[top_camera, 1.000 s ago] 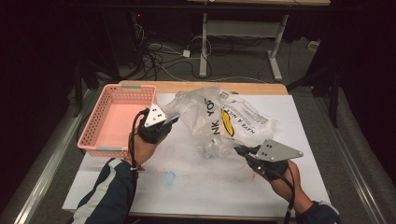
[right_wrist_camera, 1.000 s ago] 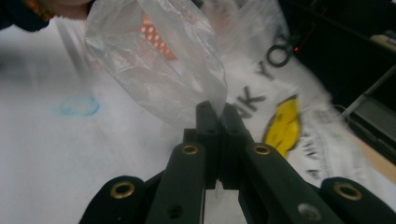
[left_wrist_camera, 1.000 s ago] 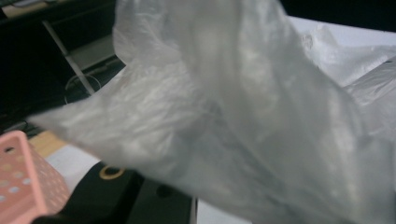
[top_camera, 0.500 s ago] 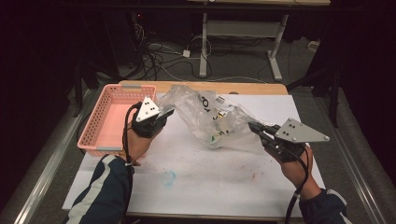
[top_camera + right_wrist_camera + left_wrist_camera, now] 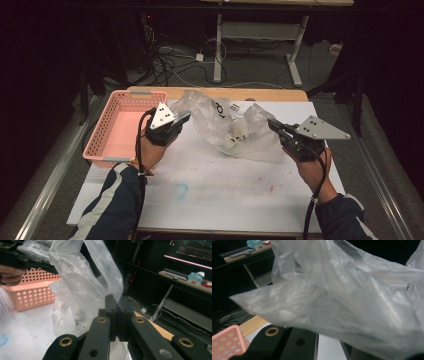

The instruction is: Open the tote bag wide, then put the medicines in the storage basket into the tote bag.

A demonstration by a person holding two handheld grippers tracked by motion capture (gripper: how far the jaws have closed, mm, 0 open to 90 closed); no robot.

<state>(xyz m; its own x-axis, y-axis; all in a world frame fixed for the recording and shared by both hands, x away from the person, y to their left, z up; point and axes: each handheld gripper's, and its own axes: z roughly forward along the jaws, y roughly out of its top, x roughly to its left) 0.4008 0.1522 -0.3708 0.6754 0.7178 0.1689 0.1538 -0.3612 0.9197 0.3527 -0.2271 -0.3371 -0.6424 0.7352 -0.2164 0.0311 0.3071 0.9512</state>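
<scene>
A clear plastic bag (image 5: 235, 131) with black print and some small pale items inside hangs stretched between my two grippers above the white-covered table (image 5: 225, 195). My left gripper (image 5: 187, 116) is shut on the bag's left edge, beside the pink basket. My right gripper (image 5: 273, 124) is shut on the bag's right edge. In the right gripper view the jaws (image 5: 117, 311) meet with a fold of the bag (image 5: 82, 290) pinched between them. In the left gripper view the crumpled bag (image 5: 337, 290) covers the jaw tips.
An empty pink perforated basket (image 5: 120, 127) stands at the table's left side, also seen as the basket (image 5: 32, 295) and the basket corner (image 5: 224, 342). A blue ring mark (image 5: 181, 190) is on the white sheet. Desk legs and cables (image 5: 200, 55) lie beyond the far edge.
The bag, lying on the table a second ago, is now lifted and pulled out between the grippers. My right hand has risen and moved right; the left hand has barely shifted.
</scene>
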